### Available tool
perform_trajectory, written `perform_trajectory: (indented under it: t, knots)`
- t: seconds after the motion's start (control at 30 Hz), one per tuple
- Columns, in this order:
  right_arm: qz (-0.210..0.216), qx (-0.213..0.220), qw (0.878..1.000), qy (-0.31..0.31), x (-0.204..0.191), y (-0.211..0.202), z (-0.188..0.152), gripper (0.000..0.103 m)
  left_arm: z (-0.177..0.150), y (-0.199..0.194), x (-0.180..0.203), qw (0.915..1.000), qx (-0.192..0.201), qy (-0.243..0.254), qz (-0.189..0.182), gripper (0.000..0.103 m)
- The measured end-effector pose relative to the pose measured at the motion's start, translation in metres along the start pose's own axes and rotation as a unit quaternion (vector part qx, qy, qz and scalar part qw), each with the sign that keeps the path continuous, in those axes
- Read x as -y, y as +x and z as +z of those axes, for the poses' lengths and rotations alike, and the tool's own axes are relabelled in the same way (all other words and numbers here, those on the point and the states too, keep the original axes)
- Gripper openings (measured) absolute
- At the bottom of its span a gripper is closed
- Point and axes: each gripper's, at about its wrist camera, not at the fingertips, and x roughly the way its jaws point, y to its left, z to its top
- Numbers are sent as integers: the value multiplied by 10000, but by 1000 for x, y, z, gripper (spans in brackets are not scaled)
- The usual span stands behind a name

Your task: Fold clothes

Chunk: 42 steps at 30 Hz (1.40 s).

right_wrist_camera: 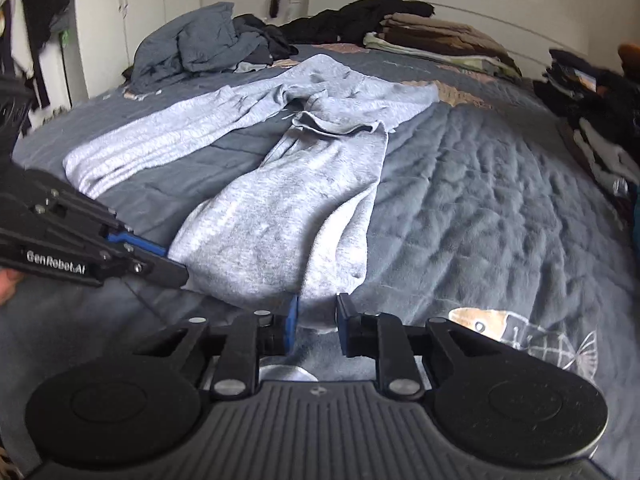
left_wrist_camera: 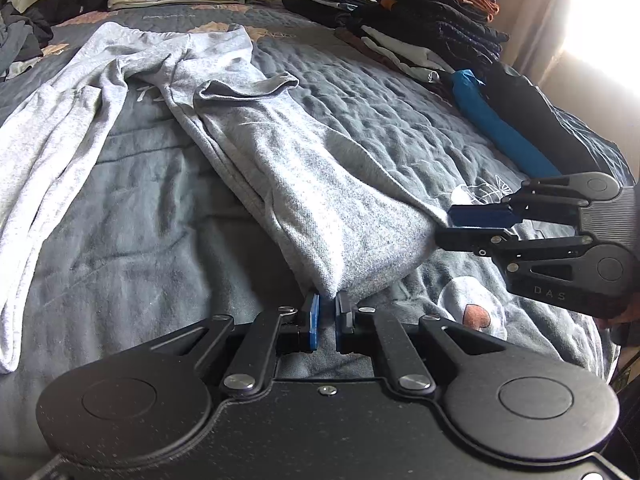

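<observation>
Grey sweatpants (left_wrist_camera: 280, 168) sprawl unfolded across the bed (left_wrist_camera: 400, 112); folded stacks (left_wrist_camera: 420, 20) line the far side. The left gripper (left_wrist_camera: 327, 322) pinches the near hem; the right gripper (right_wrist_camera: 317, 320) straddles it, jaws apart.

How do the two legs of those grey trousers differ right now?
The near leg runs straight toward the grippers; the far leg angles off to the left. The near leg's end sits at the left gripper and right gripper; the far leg lies untouched. The near leg has a fold flopped across its top; the far leg lies flatter. Both are light grey and rest on the blue quilt.
</observation>
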Motion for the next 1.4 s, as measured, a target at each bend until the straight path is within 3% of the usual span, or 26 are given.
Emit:
perform_trajectory:
  t: [0.27, 0.43, 0.57, 0.83, 1.03, 1.3, 1.4]
  knots:
    - [-942, -353, 9925, -698, 4, 13, -8, 20, 0, 1, 1, 10000, -20, 15, 46, 8]
    - [-270, -53, 9988, 398, 29, -5, -4, 20, 0, 1, 1, 10000, -22, 10, 44, 8]
    - [575, 201, 9859, 1562, 42, -15, 0, 21, 0, 1, 1, 10000, -25, -3, 49, 8]
    - [634, -217, 9774, 2006, 32, 7, -11, 20, 1, 1, 1, 10000, -29, -23, 58, 8]
    - [127, -173, 9946, 1018, 14, 7, -9, 5, 4, -4, 0, 9999, 126, -57, 59, 8]
    - [-200, 435, 9988, -47, 2, -6, 1, 1, 26, -24, -10, 9949, 917, -424, -67, 8]
    - [-116, 604, 9980, 133, 9, -6, 10, 1, 40, -28, -16, 9917, 1104, -616, -230, 8]
